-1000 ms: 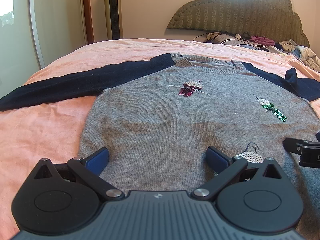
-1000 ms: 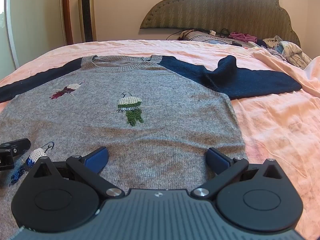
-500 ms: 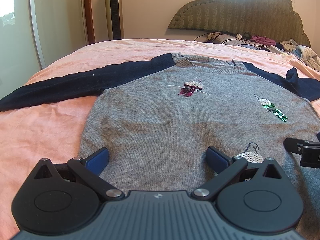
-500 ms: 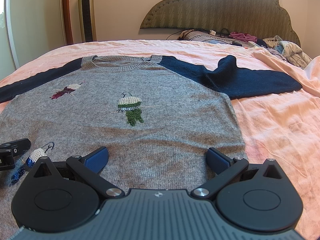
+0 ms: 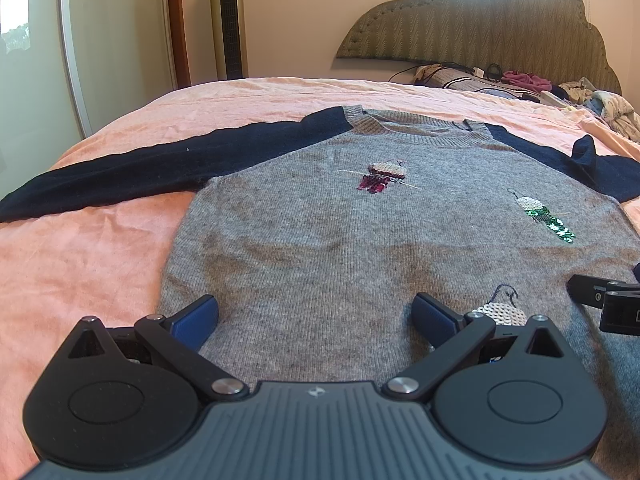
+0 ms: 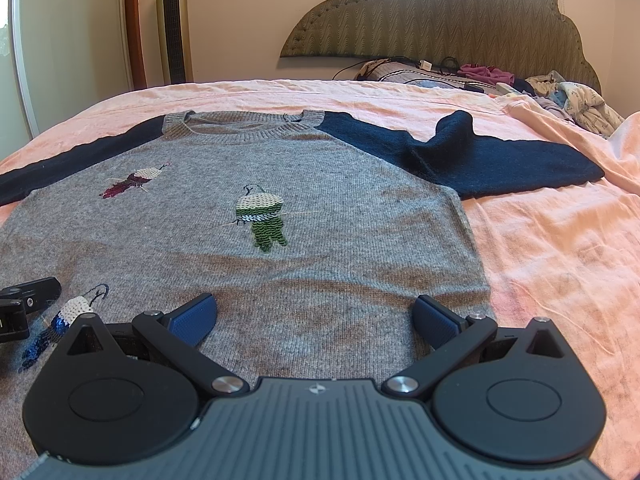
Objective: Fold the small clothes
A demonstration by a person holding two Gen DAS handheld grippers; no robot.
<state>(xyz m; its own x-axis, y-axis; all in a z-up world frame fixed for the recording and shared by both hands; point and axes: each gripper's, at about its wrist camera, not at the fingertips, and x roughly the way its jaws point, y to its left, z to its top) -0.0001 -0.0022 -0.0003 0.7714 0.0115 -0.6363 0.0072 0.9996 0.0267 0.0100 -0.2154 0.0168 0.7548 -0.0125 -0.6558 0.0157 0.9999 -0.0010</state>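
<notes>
Fingers on both tools stand wide apart and hold nothing: the left gripper (image 5: 315, 316) hovers over the hem end of the sweater (image 5: 360, 240) toward its left side, and the right gripper (image 6: 315, 316) hovers over the same hem toward its right side. That sweater lies face up and flat on the pink bedspread (image 6: 560, 260), neckline away from the cameras, the left navy sleeve (image 5: 132, 176) stretched straight out and the right navy sleeve (image 6: 500, 164) out too, with a bump rucked up near its shoulder. It looks like a soft, light knit that will drape and sag rather than keep a crease, so a pinch through one layer at an edge should lift it easily. The sequin birds (image 6: 262, 216) are probably the snag-prone, slightly stiffer spots, best avoided. Good holds, I judge, are the two hem corners or the sleeve cuffs, pulled evenly so the knit does not stretch
</notes>
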